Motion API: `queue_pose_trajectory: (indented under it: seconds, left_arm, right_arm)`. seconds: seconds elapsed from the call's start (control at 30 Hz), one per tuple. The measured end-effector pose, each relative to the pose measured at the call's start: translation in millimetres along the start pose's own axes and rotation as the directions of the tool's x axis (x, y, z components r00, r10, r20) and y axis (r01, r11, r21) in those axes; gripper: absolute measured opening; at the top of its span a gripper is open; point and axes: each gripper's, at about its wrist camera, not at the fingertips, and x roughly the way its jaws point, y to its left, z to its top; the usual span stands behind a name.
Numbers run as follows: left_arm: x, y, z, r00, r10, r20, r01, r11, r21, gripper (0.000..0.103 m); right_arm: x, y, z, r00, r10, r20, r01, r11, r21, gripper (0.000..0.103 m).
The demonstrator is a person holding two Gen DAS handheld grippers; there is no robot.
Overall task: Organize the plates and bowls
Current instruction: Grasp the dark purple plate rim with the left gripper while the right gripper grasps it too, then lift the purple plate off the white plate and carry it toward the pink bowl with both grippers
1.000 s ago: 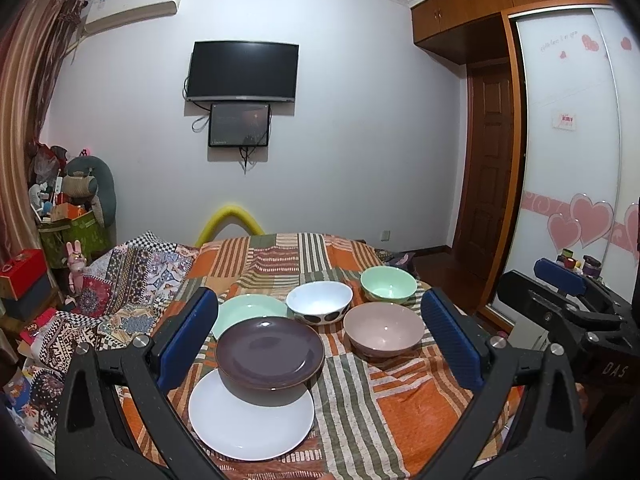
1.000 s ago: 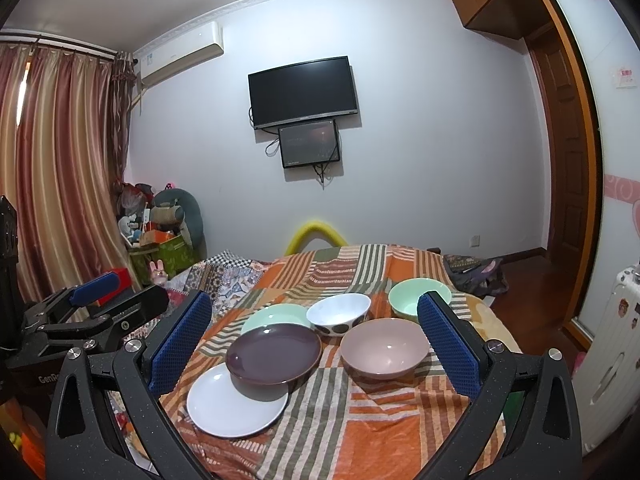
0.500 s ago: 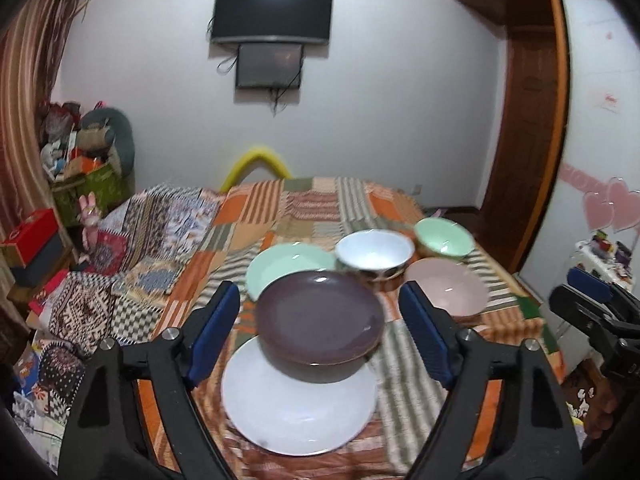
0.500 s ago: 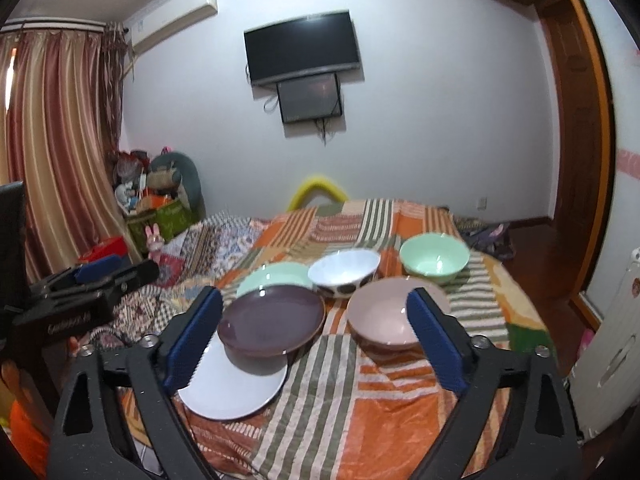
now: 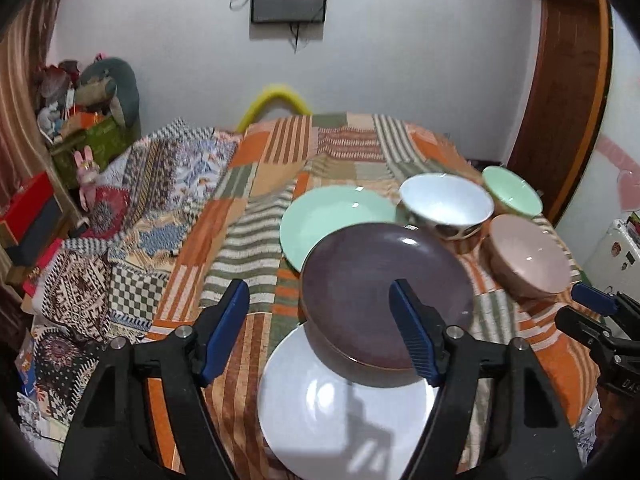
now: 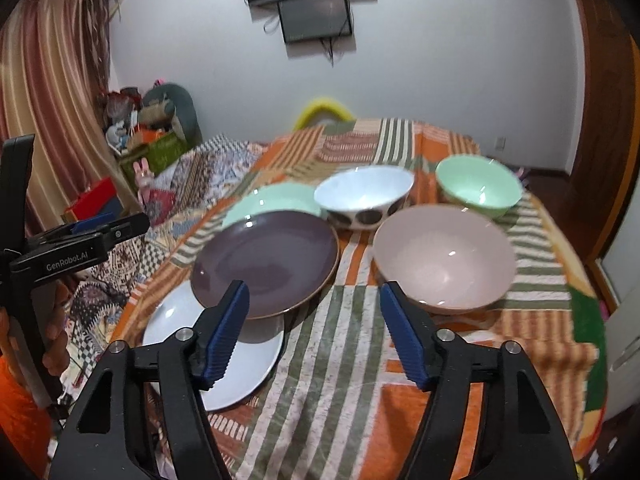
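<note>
A bedroom desk under a striped cloth (image 6: 332,360) held three plates and three bowls, mostly unsorted; the purple plate (image 6: 266,258) overlapped the white plate (image 6: 240,364). Both tools, left tool (image 5: 320,332) and right tool (image 6: 314,330), had just been closing, holding nothing.

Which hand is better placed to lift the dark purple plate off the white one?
Left, probably: the left gripper already frames the dark purple plate; the right gripper faces bare striped cloth.
</note>
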Motion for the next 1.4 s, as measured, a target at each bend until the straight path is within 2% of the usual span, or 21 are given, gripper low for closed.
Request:
queue_pose_trajectory:
  seconds: [0.07,0.3,0.4,0.6,0.77,1.03,1.2,1.27,1.4]
  left_arm:
    - [17,7,1,0.999,-0.01,-0.03,0.01,1.0,-0.007,0.067]
    - [69,22,0,0.99,-0.059,-0.13,0.056,0.998,-0.029,0.05]
    - [89,27,-1,0.981,-0.092,-0.17,0.084,0.995,-0.05,0.043]
    - [116,33,-2,0.97,-0.125,-0.208,0.114,0.991,-0.065,0.033]
    - [130,36,-1,0.962,-0.149,-0.227,0.134,0.988,-0.081,0.029]
    - [142,32,4,0.95,-0.189,-0.247,0.174,0.981,-0.081,0.024]
    - [143,34,4,0.942,-0.215,-0.257,0.2,0.976,-0.085,0.023]
    - [142,35,4,0.939,-0.225,-0.259,0.209,0.974,-0.086,0.023]
    - [136,32,1,0.941,-0.216,-0.261,0.208,0.976,-0.059,0.023]
  right_arm:
    - [13,0,1,1.0,0.002,-0.021,-0.002,1.0,0.003,0.058]
    - [52,0,5,0.996,0.014,-0.09,-0.011,0.999,0.031,0.054]
    - [69,-3,6,0.992,0.021,-0.124,-0.014,0.998,0.057,0.045]
    - [91,-7,9,0.986,0.023,-0.167,-0.008,0.996,0.093,0.039]
    - [102,-9,10,0.982,0.021,-0.189,-0.001,0.994,0.108,0.033]
    - [112,-10,12,0.979,0.002,-0.206,0.02,0.994,0.104,0.033]
    - [114,-9,15,0.978,-0.024,-0.205,0.04,0.996,0.077,0.026]
    - [114,-12,16,0.978,-0.025,-0.205,0.042,0.996,0.08,0.021]
    - [113,-16,16,0.978,-0.007,-0.208,0.028,0.994,0.102,0.019]
